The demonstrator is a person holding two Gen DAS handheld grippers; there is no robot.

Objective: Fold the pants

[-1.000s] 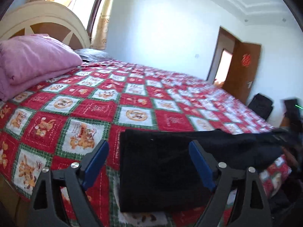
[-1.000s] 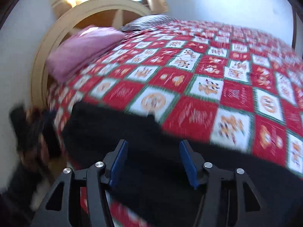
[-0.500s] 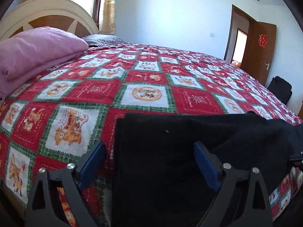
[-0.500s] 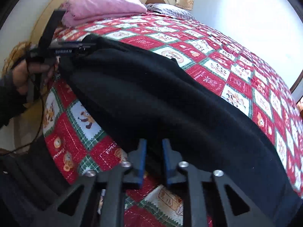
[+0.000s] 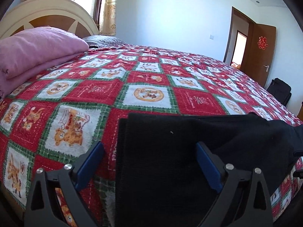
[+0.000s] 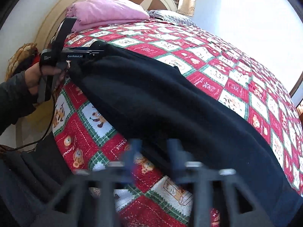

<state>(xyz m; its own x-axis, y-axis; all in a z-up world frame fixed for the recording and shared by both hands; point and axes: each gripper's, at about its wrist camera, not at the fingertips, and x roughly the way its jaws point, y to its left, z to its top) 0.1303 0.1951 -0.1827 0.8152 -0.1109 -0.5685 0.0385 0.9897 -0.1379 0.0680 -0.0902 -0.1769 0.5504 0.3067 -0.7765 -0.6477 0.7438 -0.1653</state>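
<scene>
Since half a second ago the right gripper (image 6: 153, 147) has unclamped, jaws opening, nothing pinched; left gripper (image 5: 149, 151) spread wide, released, over black pants (image 5: 170, 151) lying along the bedspread's (image 5: 147, 79) near edge.

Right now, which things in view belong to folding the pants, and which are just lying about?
In the job:
- black pants
- left gripper, jaws opening, pants between them
- right gripper, jaws opening at the pants' edge
- quilt they lie on

Lying about:
- folded pink blanket
- black bag by the door
</scene>
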